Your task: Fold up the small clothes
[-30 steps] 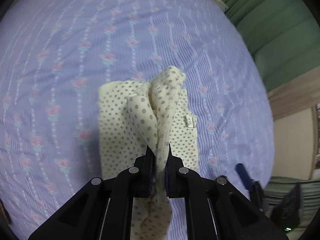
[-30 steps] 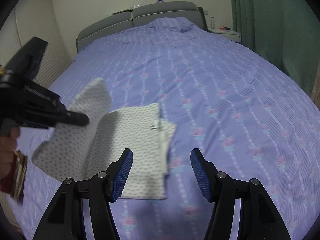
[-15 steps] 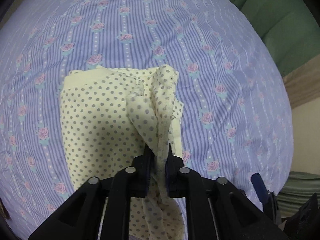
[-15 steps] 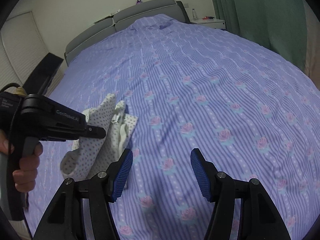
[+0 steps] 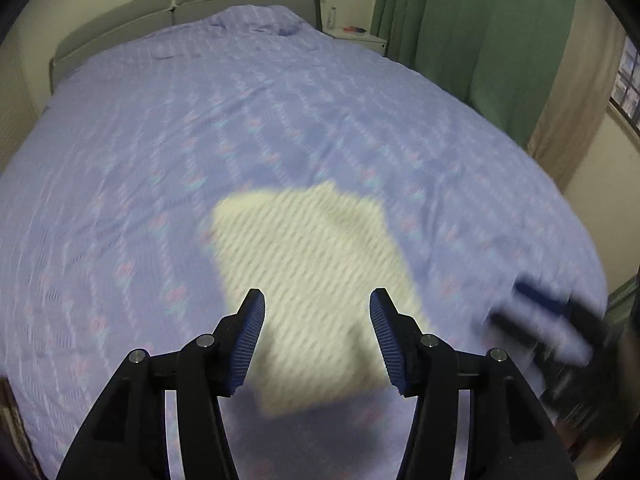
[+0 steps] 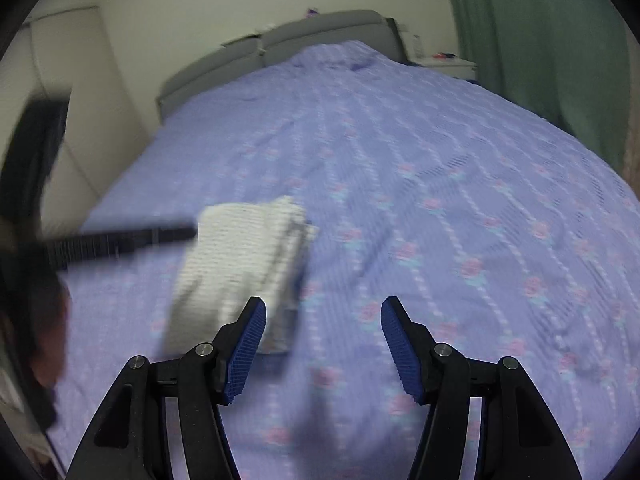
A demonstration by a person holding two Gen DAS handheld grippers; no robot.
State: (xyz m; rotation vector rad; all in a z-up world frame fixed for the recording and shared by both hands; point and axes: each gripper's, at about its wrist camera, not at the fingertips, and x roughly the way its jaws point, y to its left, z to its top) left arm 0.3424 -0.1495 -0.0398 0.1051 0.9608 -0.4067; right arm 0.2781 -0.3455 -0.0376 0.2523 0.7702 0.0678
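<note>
A small cream garment with grey dots (image 5: 312,264) lies folded on the purple bedspread (image 5: 200,140); motion blurs it. My left gripper (image 5: 317,296) hovers over its near part, jaws opening, with nothing pinched between the blue pads. In the right wrist view the same garment (image 6: 240,256) lies left of centre, and the left gripper's black fingers (image 6: 120,240) reach its left edge, held by a blurred hand (image 6: 48,332). My right gripper (image 6: 324,304) stands open above bare bedspread, just right of the garment. It shows as a dark blur (image 5: 540,320) in the left wrist view.
The bed has a grey headboard (image 5: 180,0) at the far end. A white nightstand (image 5: 360,38) and green curtains (image 5: 460,40) stand to the right. A pale wardrobe door (image 6: 68,92) is on the left. Bedspread stretches wide beyond the garment.
The left gripper let go of the raised dotted flap and its jaws opened; the flap dropped flat onto the garment. The left gripper swung up and back. The right gripper shifted slightly and stayed open.
</note>
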